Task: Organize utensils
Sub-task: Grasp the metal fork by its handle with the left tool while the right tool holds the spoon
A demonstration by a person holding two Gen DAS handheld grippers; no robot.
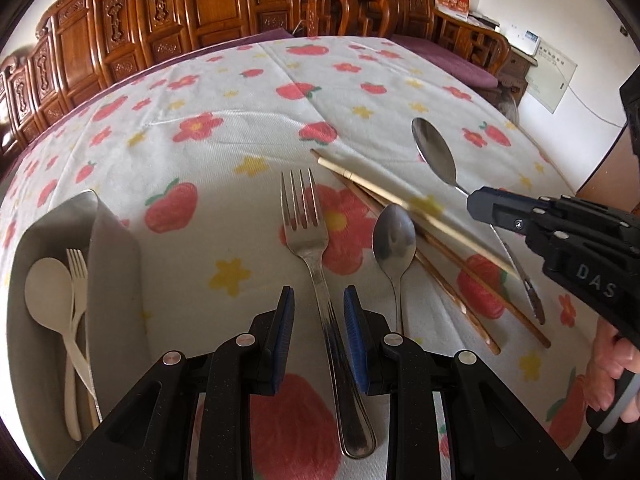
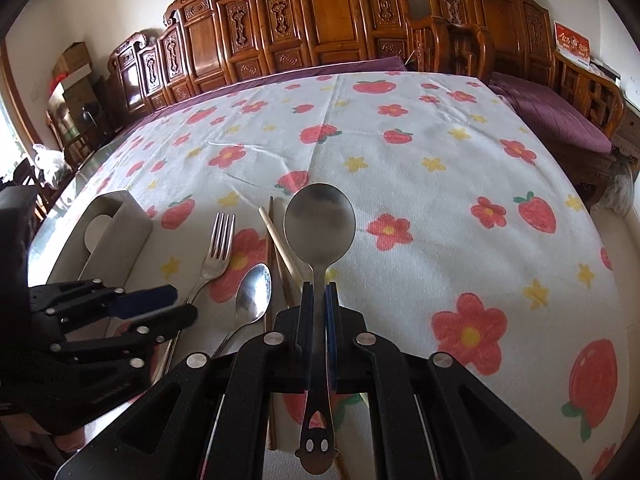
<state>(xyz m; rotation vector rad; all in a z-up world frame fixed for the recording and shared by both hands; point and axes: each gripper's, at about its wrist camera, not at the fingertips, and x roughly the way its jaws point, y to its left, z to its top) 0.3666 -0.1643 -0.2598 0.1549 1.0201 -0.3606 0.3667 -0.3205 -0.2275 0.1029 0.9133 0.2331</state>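
A table [image 1: 248, 92] is carrying a white cloth [image 1: 224, 152] printed with red flowers, strawberries and yellow stars. Lying on the cloth near the front are a metal fork [image 1: 312, 264], a small metal spoon [image 1: 394, 248] just right of it, and wooden chopsticks [image 1: 432, 248] lying slantwise further right. A grey tray [image 1: 112, 248] is sitting at the left edge, holding a cream spoon [image 1: 50, 292] and a cream fork [image 1: 78, 276].

Table covered by white tablecloth [image 2: 420, 200] printed with red flowers, strawberries and yellow stars; creases run across it. Carved wooden bench backs [image 2: 320, 20] line the far side, with purple seat cushion [image 2: 552, 120] at right. Red calendar [image 1: 452, 2] on a side stand. Cardboard boxes [image 2: 72, 64] stacked far left.
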